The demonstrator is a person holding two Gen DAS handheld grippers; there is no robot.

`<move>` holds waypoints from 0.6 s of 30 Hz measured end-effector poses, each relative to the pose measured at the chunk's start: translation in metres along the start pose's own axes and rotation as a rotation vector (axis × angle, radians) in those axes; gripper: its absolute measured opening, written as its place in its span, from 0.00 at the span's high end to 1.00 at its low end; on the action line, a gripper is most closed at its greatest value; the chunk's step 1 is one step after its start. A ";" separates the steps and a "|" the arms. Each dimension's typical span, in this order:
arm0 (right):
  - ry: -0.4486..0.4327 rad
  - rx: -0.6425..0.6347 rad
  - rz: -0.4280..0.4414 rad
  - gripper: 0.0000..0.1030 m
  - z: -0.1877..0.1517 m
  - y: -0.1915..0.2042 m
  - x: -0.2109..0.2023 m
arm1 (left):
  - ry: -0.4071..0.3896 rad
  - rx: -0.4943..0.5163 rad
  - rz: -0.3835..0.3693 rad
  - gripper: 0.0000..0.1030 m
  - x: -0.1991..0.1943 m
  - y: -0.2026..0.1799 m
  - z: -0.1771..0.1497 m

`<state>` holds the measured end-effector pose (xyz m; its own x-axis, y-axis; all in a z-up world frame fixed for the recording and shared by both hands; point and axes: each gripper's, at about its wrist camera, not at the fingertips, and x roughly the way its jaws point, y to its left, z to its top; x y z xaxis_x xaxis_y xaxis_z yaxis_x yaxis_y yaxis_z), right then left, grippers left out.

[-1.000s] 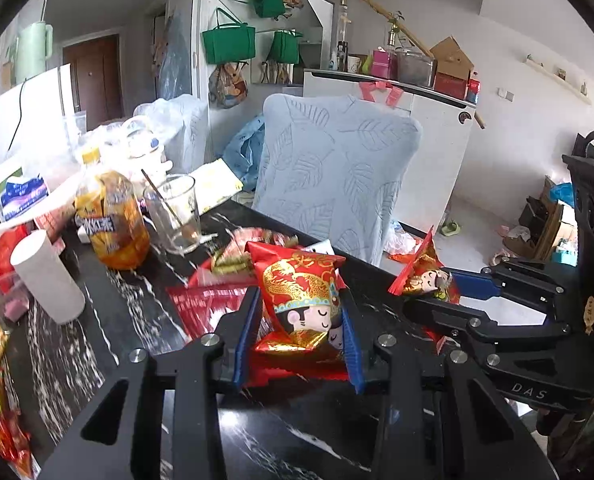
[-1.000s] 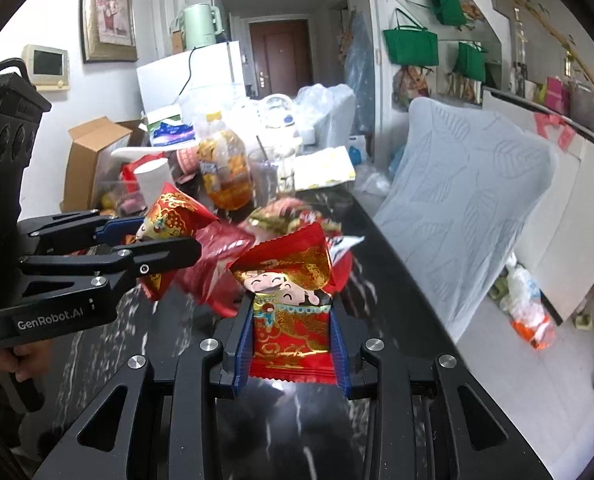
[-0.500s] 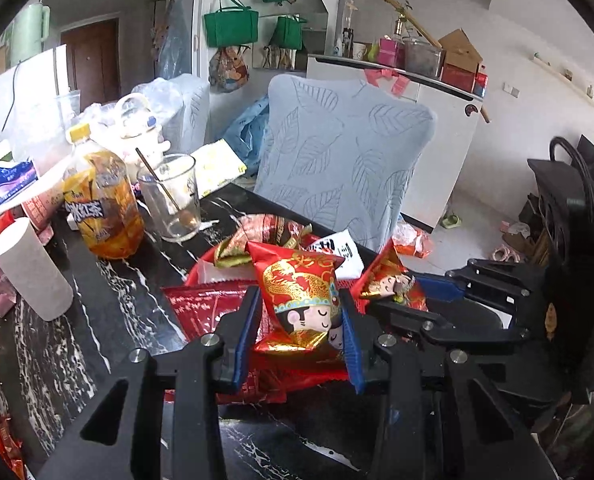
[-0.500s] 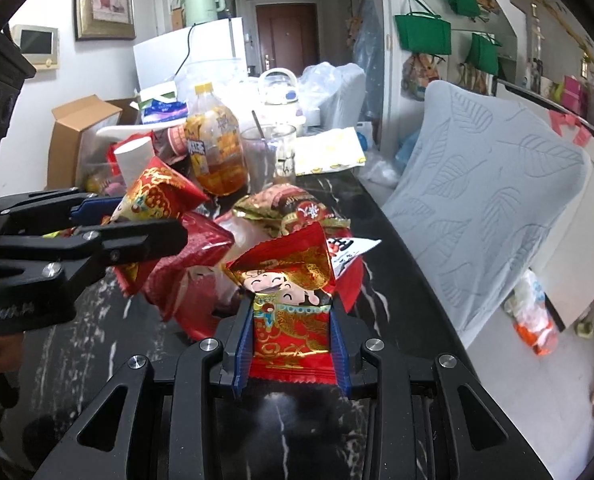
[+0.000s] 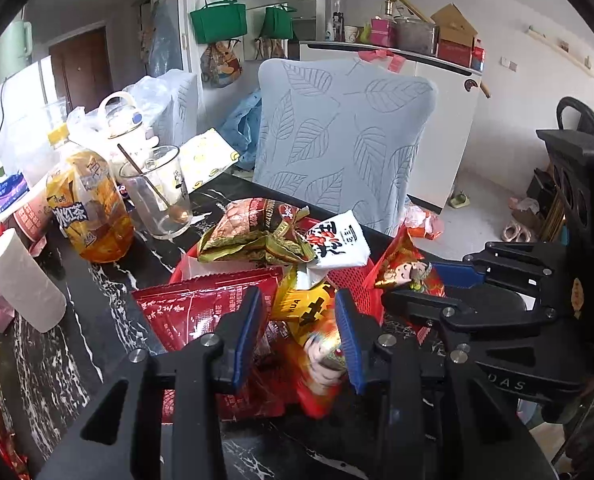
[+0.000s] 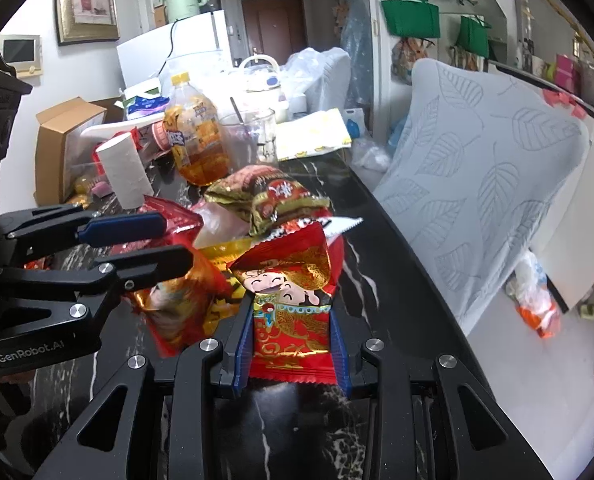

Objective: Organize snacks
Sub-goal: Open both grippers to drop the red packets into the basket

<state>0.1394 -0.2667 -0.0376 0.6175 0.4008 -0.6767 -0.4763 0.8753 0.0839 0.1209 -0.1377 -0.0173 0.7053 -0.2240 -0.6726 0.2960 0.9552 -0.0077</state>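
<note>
A red mesh basket (image 5: 351,282) on the black marble table (image 5: 57,360) holds a brown-gold packet (image 5: 257,228), a white packet (image 5: 337,240), a flat dark-red packet (image 5: 201,308) and a yellow one (image 5: 301,304). My left gripper (image 5: 299,300) hangs over the basket. A red figure-print snack packet (image 5: 321,360) is blurred and tipped low between its pads, with a gap at the left pad. From the right wrist it hangs below the left gripper (image 6: 179,238). My right gripper (image 6: 291,344) is shut on a second red figure-print packet (image 6: 291,312), beside the basket's right rim.
A tea bottle (image 5: 89,212), a glass with a spoon (image 5: 157,192) and a paper roll (image 5: 21,280) stand left of the basket. A chair with a leaf-print cover (image 5: 337,140) stands against the table's far edge. More snack packets lie at the near left.
Both grippers have come down and closer to the basket. The left packet, held firmly before, has slid down between the pads and is blurred. The right packet stays gripped.
</note>
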 end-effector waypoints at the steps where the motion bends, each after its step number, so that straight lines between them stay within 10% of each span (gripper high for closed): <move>1: 0.006 0.003 0.002 0.68 -0.001 0.000 0.002 | -0.002 0.001 0.000 0.64 0.000 0.000 -0.001; 18: -0.020 -0.014 0.028 0.68 0.011 0.008 -0.005 | -0.060 -0.061 0.020 0.64 -0.028 0.017 0.008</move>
<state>0.1396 -0.2590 -0.0260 0.6165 0.4305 -0.6592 -0.5022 0.8599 0.0919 0.1115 -0.1164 0.0077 0.7483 -0.2146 -0.6276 0.2434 0.9691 -0.0412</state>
